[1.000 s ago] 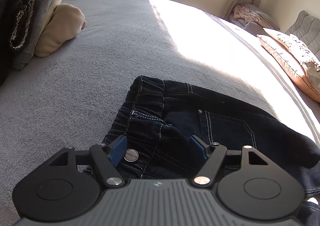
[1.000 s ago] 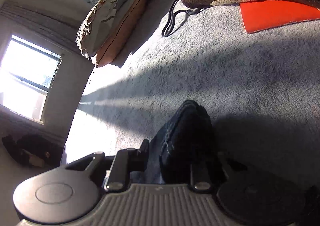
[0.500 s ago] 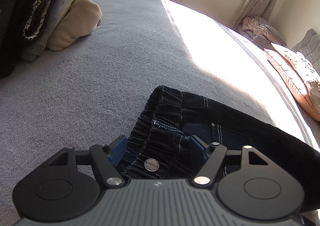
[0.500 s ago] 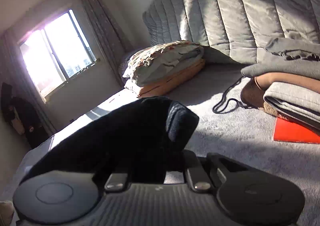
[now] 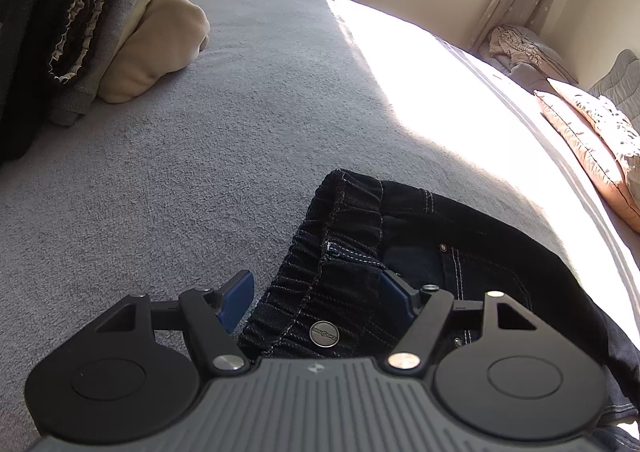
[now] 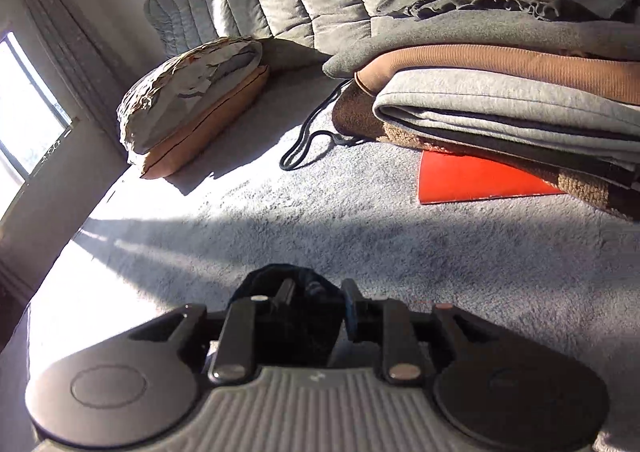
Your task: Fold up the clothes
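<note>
Dark jeans [image 5: 420, 252]: lower centre-right of left view, on grey bedspread [image 5: 220, 156]. Left gripper [image 5: 316, 294]: fingers spread, straddling waistband. Right gripper [image 6: 318, 302]: pinching dark denim fold [image 6: 296, 284], lower centre.

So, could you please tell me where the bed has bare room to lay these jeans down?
Bare blanket lies between the folded-clothes stack and the jeans, and before the red sheet. It is crowded by the pillows and the blanket pile.

dark denim jeans [image 5: 420, 236], seemingly fleecy bedspread [image 5: 200, 172]
</note>
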The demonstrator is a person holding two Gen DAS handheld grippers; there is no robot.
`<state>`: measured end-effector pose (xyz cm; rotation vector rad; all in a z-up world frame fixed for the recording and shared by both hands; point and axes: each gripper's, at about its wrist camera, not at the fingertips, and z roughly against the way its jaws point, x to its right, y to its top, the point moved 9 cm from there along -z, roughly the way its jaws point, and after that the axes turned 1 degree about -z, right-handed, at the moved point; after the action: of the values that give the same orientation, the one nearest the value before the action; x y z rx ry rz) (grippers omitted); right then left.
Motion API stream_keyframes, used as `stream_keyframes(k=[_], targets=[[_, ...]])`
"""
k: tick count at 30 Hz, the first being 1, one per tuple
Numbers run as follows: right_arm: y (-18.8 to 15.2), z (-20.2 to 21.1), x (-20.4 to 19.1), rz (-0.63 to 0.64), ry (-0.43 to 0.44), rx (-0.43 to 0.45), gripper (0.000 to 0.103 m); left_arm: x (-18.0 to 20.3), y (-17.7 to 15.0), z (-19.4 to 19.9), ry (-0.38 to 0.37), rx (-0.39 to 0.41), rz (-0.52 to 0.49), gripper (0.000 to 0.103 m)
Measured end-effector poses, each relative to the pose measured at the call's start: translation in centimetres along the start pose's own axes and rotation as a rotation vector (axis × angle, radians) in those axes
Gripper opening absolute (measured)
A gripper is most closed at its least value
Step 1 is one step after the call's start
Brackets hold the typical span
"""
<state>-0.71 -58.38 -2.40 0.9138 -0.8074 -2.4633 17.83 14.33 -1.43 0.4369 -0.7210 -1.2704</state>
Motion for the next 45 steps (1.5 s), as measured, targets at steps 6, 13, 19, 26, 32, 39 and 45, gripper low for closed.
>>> stream_keyframes(k=[6,13,19,26,32,39,45], targets=[[-1.4,0.4,-0.2,0.09,0.151,-0.202,0.073,0.5,-0.1,-0.4,-0.014,-0.012,0.015,0.072],[-8.5,1.0,-2.8,0.578,0.17,-0.395,0.072,1.0,-0.3,-0.5,-0.002,-0.009,-0.005,0.072],[-3.2,4.4,-5.9,0.432,0.406,-0.152,0.009,1.3,-0.3,-0.5,0.005,-0.002,-0.008,0.072],[4.4,1.4,-0.2,-0.22,0.277,0.174,0.012,1.5,-0.4,-0.4,0.004,0.01,-0.013,0.072],[1.4,-1.1,-1.5,-0.004,0.25,-0.095,0.053,1.3,-0.3,-0.5,0.004,0.013,0.011,0.072],[-1.8,-1.8,-5.4,0.182,0.245,-0.174,0.061,1.3,-0.2,-0.3,0.003,0.011,0.001,0.072],[-0.2,-2.1,-2.4,0.346,-0.009,-0.047,0.078,-0.4,0.3,0.0,0.031,0.009,0.057,0.072]])
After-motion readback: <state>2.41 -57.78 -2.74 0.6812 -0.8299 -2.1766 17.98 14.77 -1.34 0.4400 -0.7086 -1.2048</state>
